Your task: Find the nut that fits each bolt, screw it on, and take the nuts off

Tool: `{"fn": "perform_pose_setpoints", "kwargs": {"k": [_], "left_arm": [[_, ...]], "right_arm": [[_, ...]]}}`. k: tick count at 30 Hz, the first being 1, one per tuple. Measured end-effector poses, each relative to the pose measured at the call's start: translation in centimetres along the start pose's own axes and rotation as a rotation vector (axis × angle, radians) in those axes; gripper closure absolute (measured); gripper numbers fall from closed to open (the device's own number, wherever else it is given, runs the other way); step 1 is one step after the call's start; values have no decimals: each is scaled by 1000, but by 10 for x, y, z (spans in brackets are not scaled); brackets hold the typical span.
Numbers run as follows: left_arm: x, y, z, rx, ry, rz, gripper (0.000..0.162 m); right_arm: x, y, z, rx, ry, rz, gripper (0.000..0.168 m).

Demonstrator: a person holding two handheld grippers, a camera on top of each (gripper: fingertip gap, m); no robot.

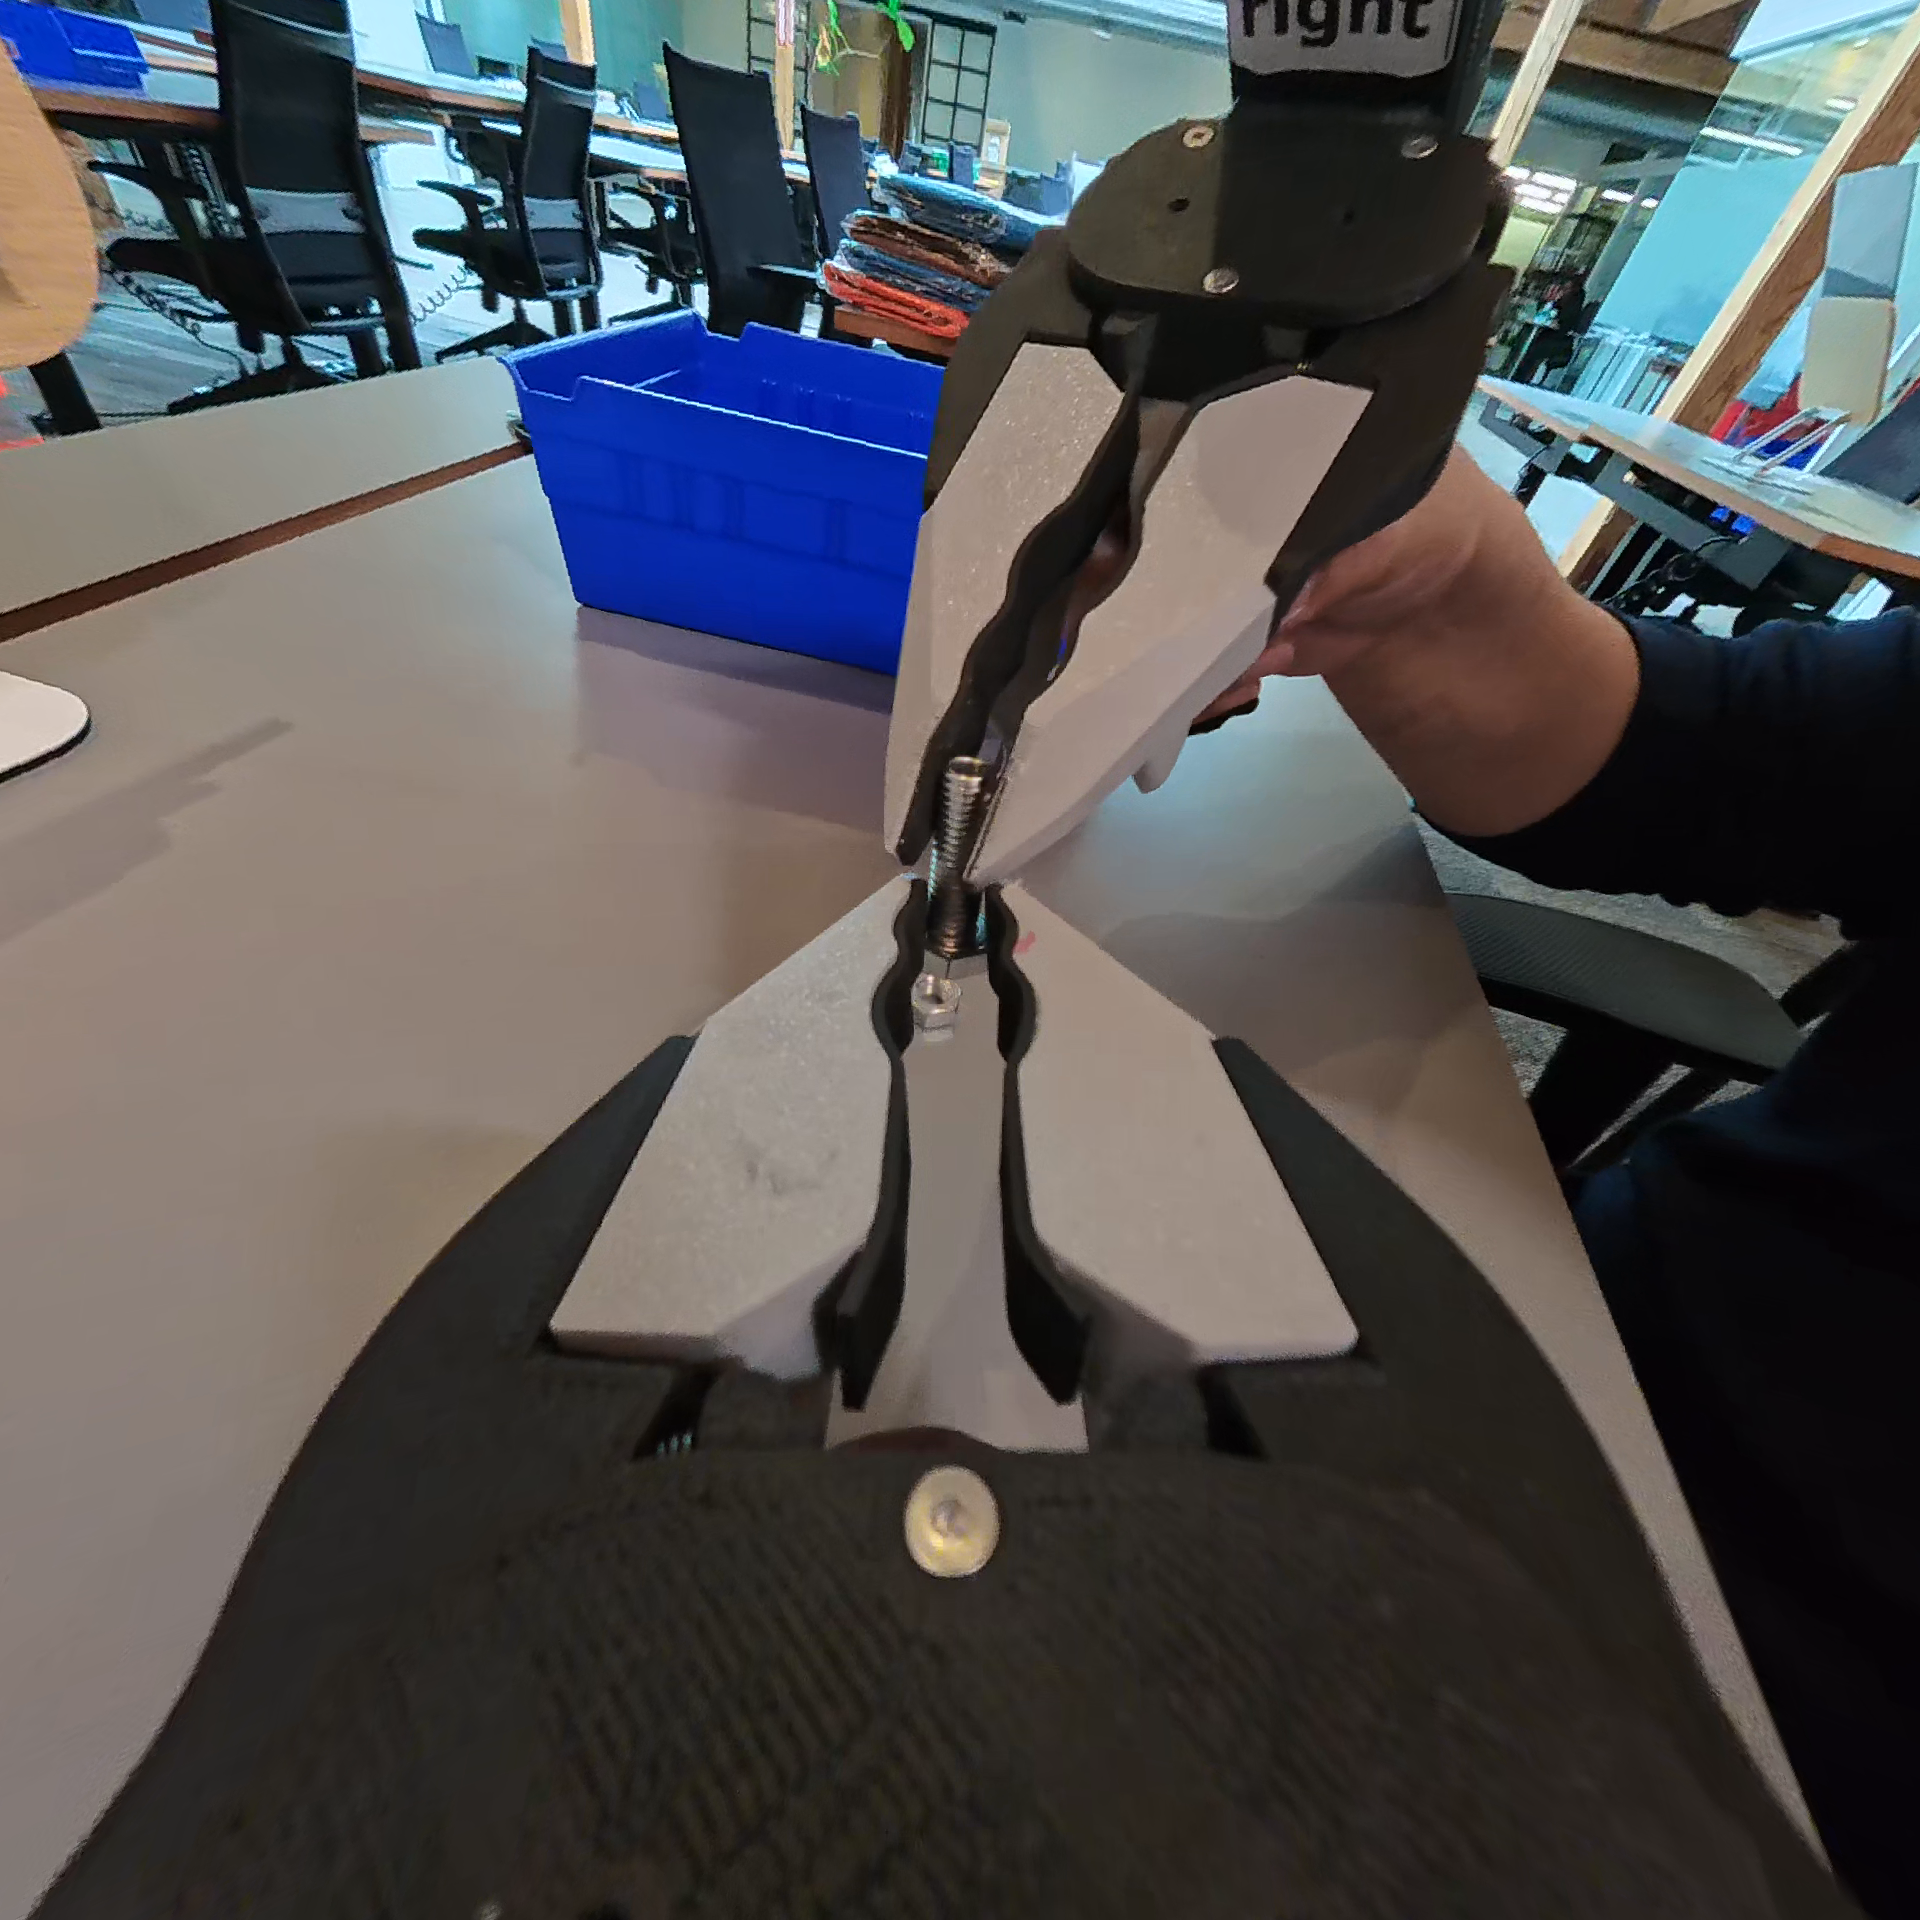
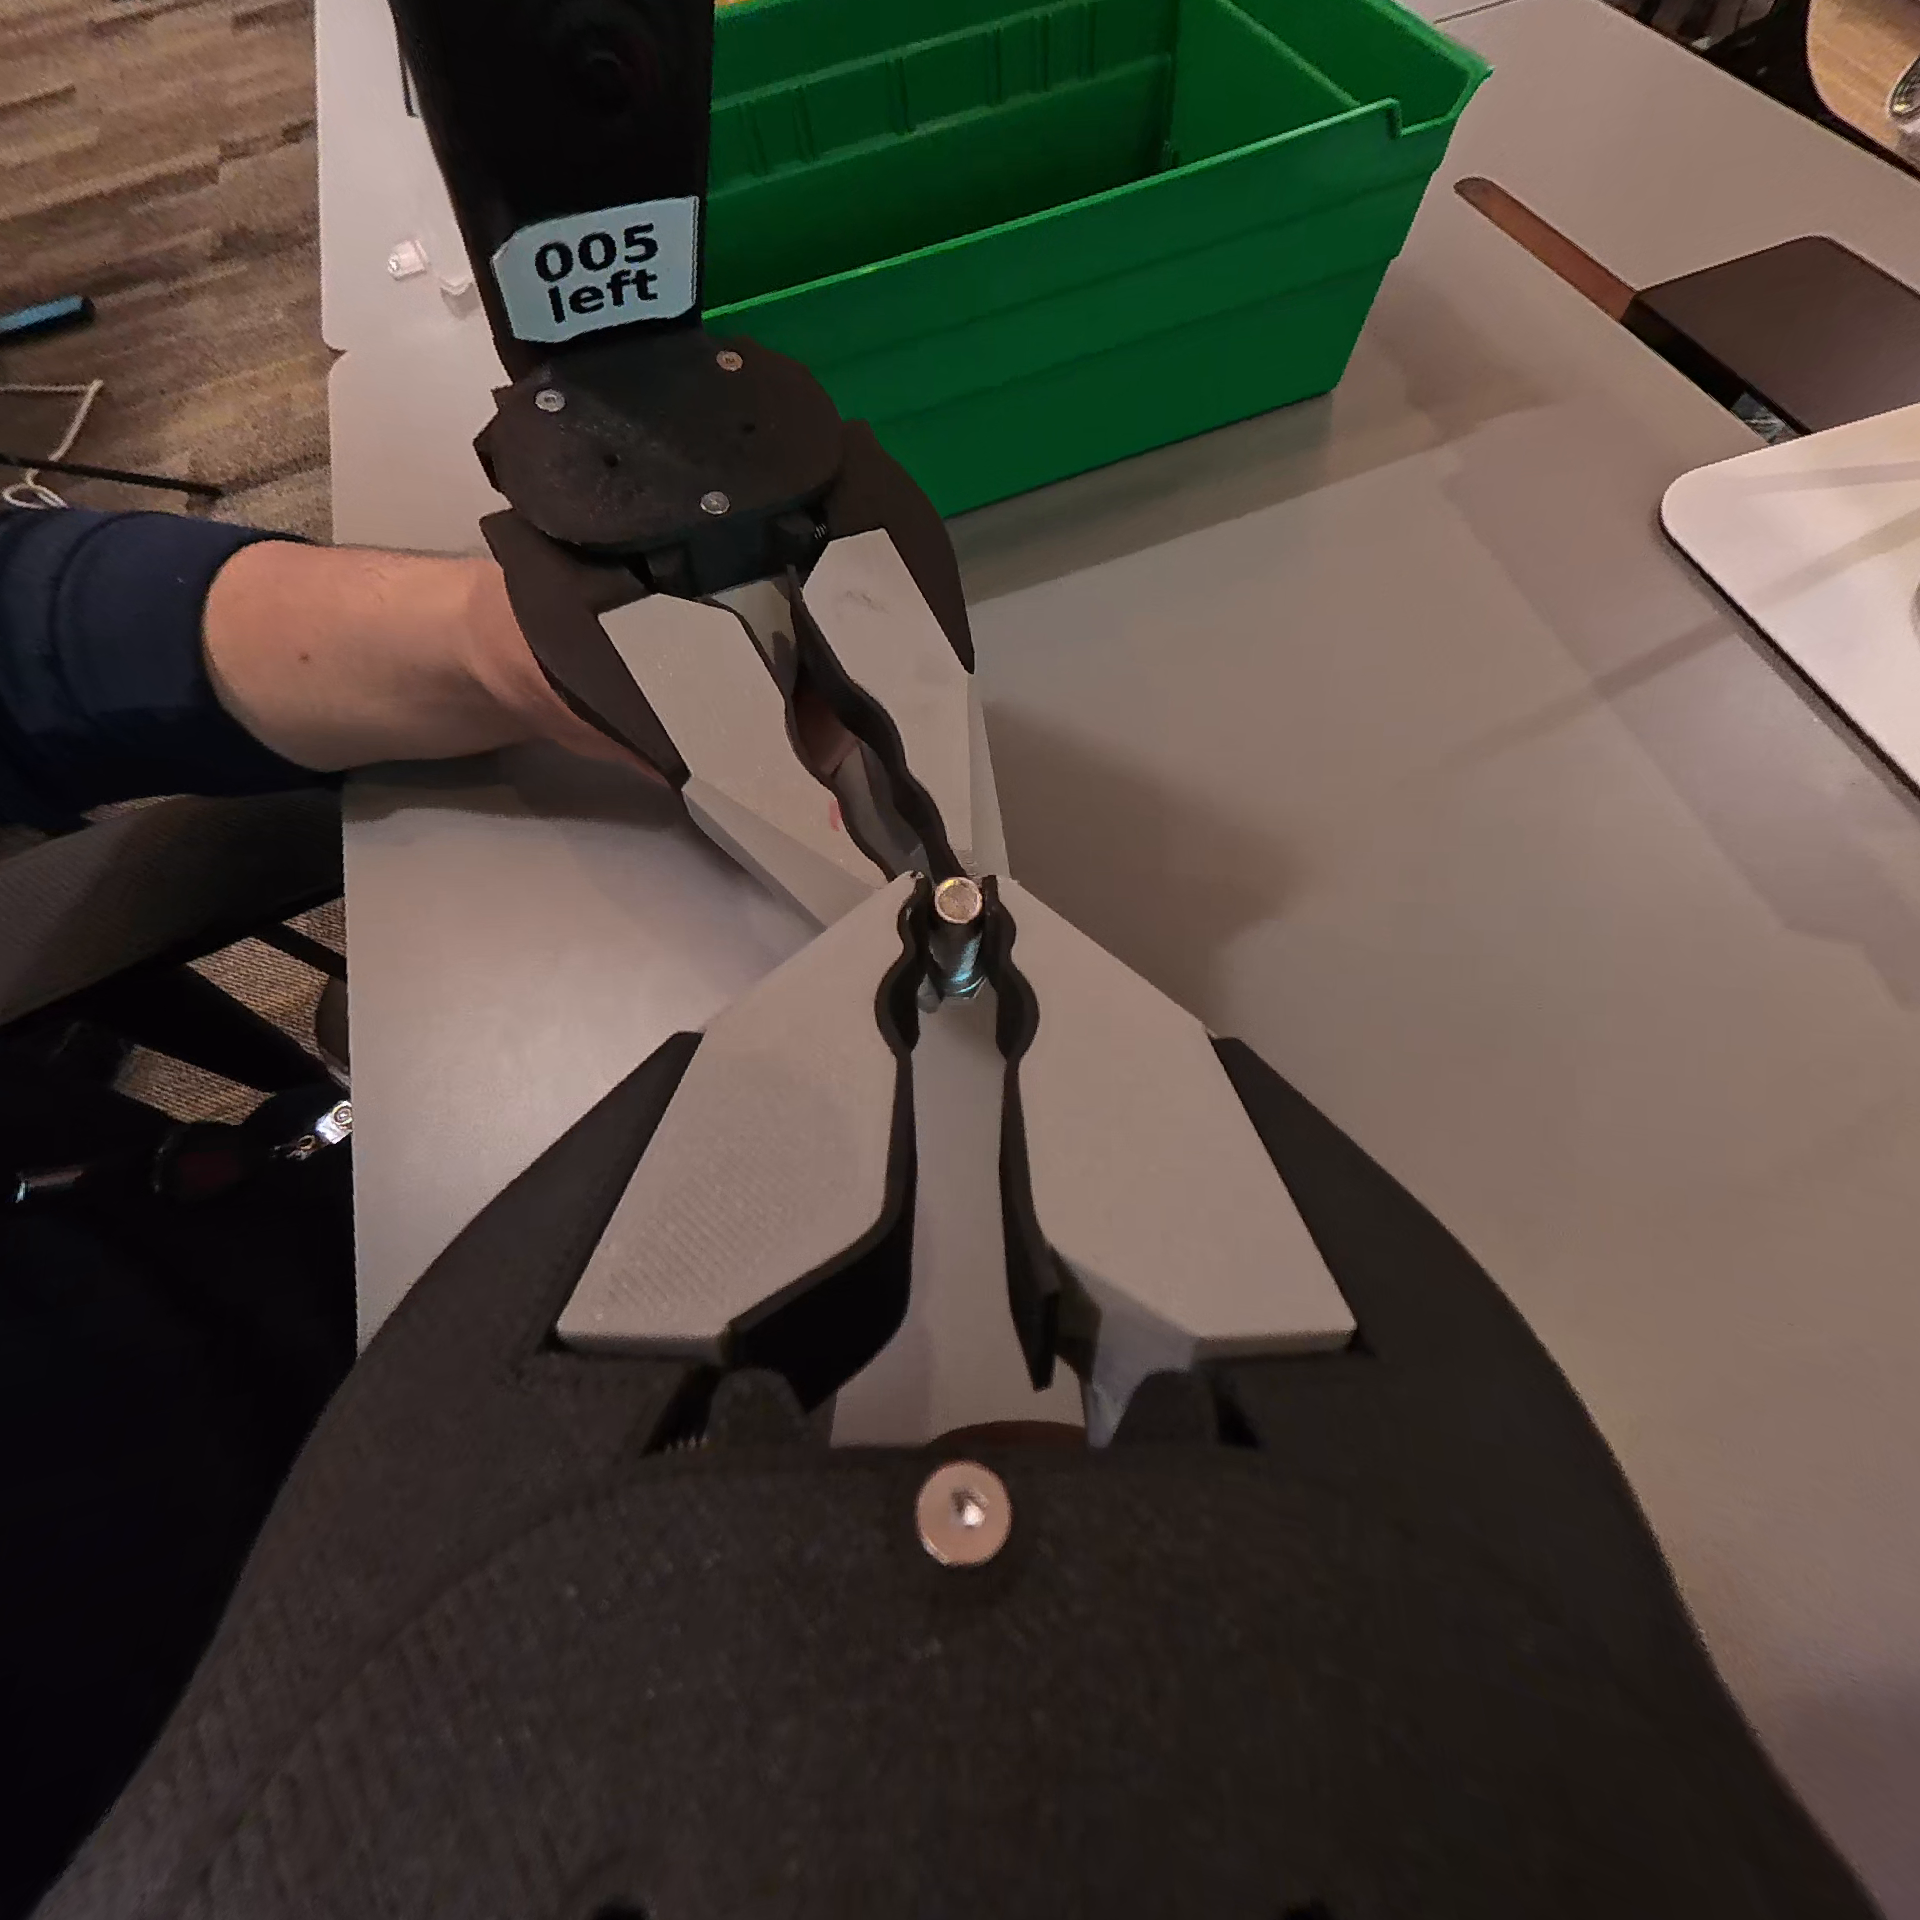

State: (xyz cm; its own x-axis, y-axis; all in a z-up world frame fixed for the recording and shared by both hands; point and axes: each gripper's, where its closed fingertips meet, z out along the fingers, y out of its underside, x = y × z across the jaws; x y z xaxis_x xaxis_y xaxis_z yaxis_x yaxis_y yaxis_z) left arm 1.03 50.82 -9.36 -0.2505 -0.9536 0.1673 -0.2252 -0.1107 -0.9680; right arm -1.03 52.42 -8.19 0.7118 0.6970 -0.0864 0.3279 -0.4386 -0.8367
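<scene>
Bolt (image 1: pixel 956 831) pinched between left claw (image 1: pixel 951 914) and right claw (image 2: pixel 958 914) tips.

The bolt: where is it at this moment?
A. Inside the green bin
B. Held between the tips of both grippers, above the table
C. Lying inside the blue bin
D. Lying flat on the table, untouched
B: the bolt is clamped by the right gripper and the left gripper, above the table.

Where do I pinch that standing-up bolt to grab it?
Pinch the threaded shaft near its top, coming down from above, as the right gripper does. The bolt stands upright with its hex end down by the table, and the left gripper clamps its lower part, so only the top is free.
</scene>
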Motion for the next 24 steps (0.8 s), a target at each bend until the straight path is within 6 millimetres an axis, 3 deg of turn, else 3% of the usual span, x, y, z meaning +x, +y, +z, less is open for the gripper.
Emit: {"fn": "perform_pose_setpoints", "kwargs": {"k": [24], "left_arm": [[-1, 5, 1, -27, 1, -24, 152]], "right_arm": [[1, 5, 2, -59, 42, -28, 161]]}}
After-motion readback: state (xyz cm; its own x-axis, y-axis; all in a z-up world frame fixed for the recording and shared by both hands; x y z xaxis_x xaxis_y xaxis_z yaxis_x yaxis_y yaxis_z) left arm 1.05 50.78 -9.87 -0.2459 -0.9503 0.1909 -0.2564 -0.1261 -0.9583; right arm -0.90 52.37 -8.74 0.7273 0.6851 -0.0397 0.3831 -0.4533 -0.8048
